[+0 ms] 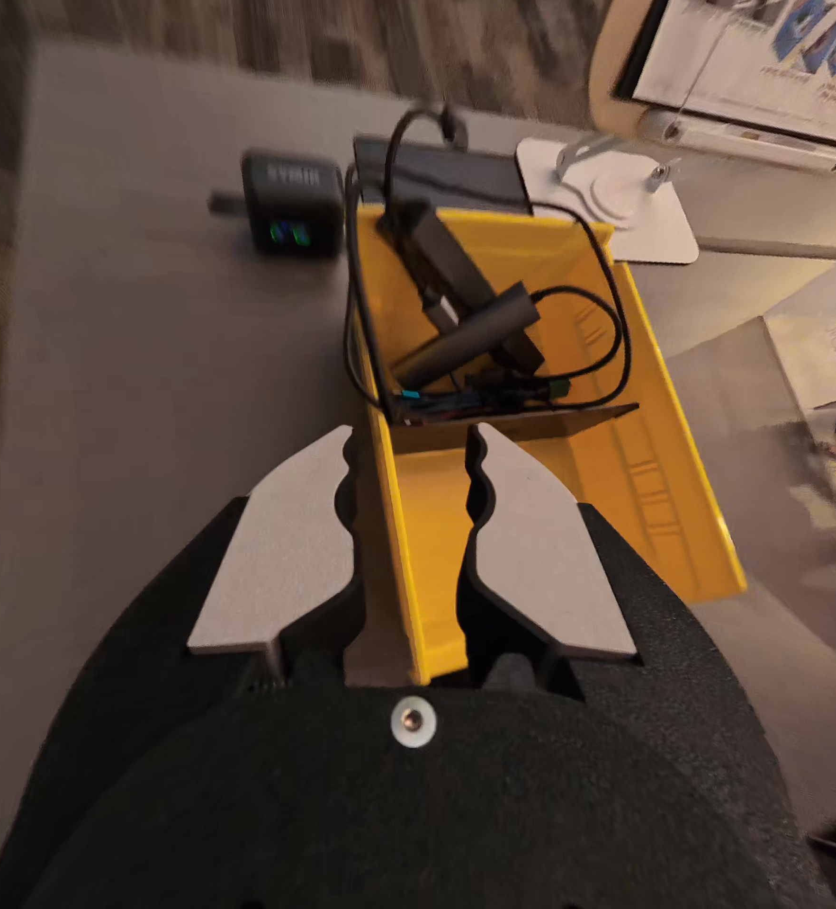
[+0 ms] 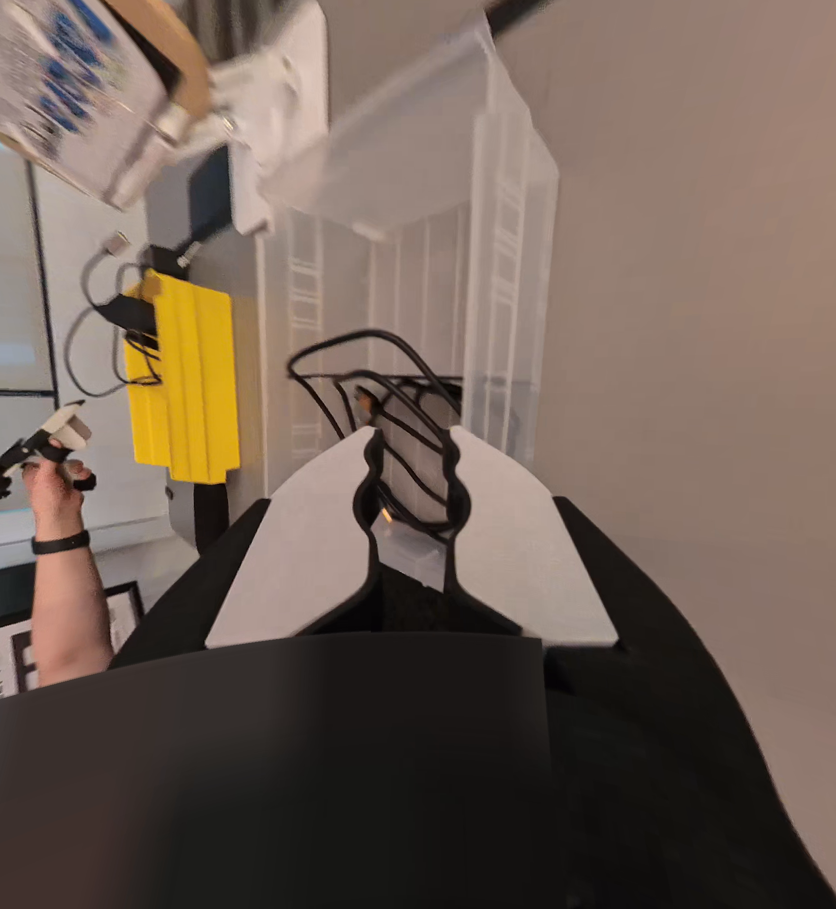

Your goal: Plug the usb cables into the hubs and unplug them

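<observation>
Fetch step, nothing plugged: left gripper (image 1: 411, 433) parted astride yellow bin (image 1: 652, 442) wall, right gripper (image 2: 413, 433) parted over clear bin's cables (image 2: 406, 393); next, grasp a hub (image 1: 460, 339).

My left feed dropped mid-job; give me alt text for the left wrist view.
The left gripper, open, straddles the left wall of a yellow bin holding two dark USB hubs and tangled black cables. A black charger cube sits on the grey table behind.
</observation>
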A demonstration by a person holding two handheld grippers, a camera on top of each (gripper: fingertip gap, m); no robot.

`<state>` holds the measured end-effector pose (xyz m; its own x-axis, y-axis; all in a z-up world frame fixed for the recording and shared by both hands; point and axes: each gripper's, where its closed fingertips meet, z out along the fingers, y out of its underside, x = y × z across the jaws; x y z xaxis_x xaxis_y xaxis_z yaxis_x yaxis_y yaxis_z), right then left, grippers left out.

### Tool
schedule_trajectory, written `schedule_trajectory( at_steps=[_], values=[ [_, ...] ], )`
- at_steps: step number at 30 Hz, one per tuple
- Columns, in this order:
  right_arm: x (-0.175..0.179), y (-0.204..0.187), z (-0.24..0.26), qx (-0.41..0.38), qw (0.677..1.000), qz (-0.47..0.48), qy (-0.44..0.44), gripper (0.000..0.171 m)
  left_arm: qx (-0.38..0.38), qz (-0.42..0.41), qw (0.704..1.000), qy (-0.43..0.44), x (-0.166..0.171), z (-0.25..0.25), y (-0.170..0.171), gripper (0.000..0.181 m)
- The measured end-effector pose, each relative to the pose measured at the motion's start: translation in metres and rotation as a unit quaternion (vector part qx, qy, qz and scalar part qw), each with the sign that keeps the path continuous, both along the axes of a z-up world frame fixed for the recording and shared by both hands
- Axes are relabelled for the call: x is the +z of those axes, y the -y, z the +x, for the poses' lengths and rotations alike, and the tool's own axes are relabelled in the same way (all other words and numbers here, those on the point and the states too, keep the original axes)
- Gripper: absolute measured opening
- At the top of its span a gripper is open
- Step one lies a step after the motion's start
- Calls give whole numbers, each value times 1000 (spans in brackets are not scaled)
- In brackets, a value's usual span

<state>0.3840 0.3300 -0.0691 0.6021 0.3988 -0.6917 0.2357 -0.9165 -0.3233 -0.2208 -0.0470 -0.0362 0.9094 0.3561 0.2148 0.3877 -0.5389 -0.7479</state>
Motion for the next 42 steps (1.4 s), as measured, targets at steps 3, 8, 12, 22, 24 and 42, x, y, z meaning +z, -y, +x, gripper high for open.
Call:
schedule_trajectory(
  at_steps=[3, 8, 12, 22, 24, 42],
  values=[
    [43, -7, 1, -28, 994, 88, -51, 23, -41, -5, 989, -139, 24, 6, -10, 42],
    [115, -2, -8, -20, 957, 264, -118, 22, -130, -23, 949, -287, 25, 49, -43, 52],
    [165, 0, -21, -20, 886, 442, -140, 15, -191, -64, 915, -350, -12, 78, -71, 56],
    [199, 31, -87, 27, 776, 576, -257, 39, -205, -141, 877, -410, -63, 37, -120, 55],
    [212, 45, -94, 37, 741, 603, -295, 39, -205, -144, 879, -405, -67, 31, -127, 56],
    [185, 92, -167, 157, 703, 649, -245, 29, -211, -118, 882, -405, -81, 24, -155, 34]
  ],
)
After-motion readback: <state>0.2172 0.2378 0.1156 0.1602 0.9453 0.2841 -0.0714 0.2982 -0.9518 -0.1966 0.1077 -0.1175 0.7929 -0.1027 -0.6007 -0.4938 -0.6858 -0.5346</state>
